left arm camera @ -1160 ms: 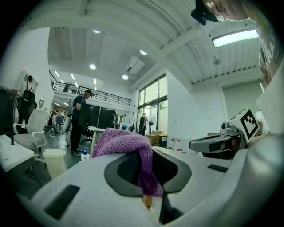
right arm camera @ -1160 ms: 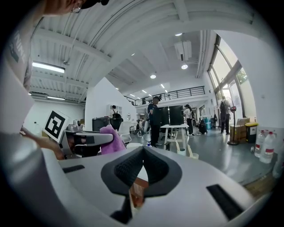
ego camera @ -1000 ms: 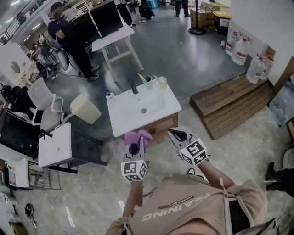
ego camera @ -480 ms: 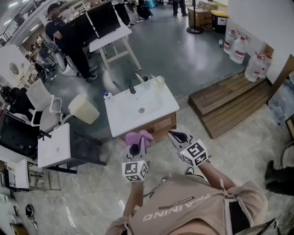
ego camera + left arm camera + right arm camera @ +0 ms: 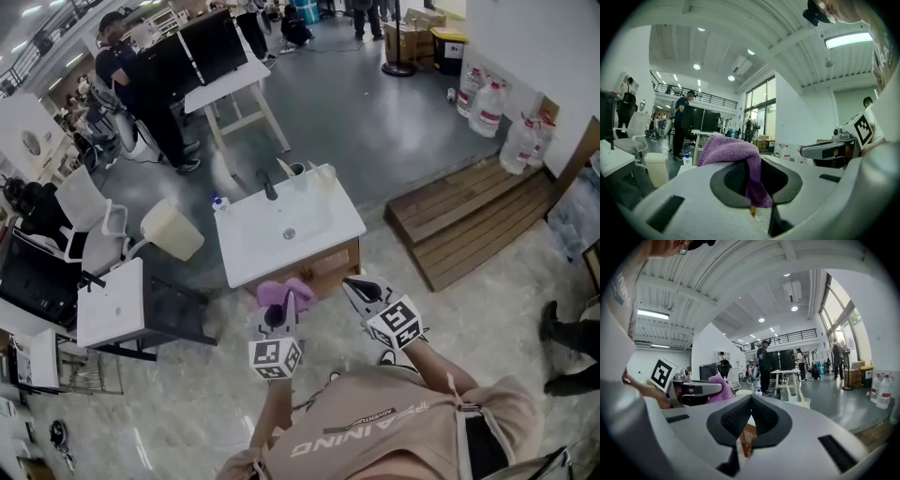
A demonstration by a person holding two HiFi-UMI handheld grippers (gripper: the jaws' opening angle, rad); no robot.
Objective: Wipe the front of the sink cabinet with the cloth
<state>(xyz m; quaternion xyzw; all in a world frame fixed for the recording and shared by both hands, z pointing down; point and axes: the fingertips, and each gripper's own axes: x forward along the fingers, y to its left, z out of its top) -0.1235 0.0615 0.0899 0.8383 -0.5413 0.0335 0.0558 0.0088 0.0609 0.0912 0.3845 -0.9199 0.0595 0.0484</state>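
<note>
A purple cloth is pinched in my left gripper, which is shut on it just in front of the wooden cabinet front under the white sink top. The cloth bunches above the jaws and hangs down between them. My right gripper is shut with nothing in it, held beside the left one, near the cabinet's front right corner. In the right gripper view the left gripper with the cloth shows at the left.
A faucet and cups stand at the sink's far edge. A beige bin and a white side table stand left. A wooden pallet lies right. People stand by desks at the back.
The sink unit has shifted slightly in view as the head moved. Both grippers keep their pose, the left still holding the cloth at the cabinet front.
</note>
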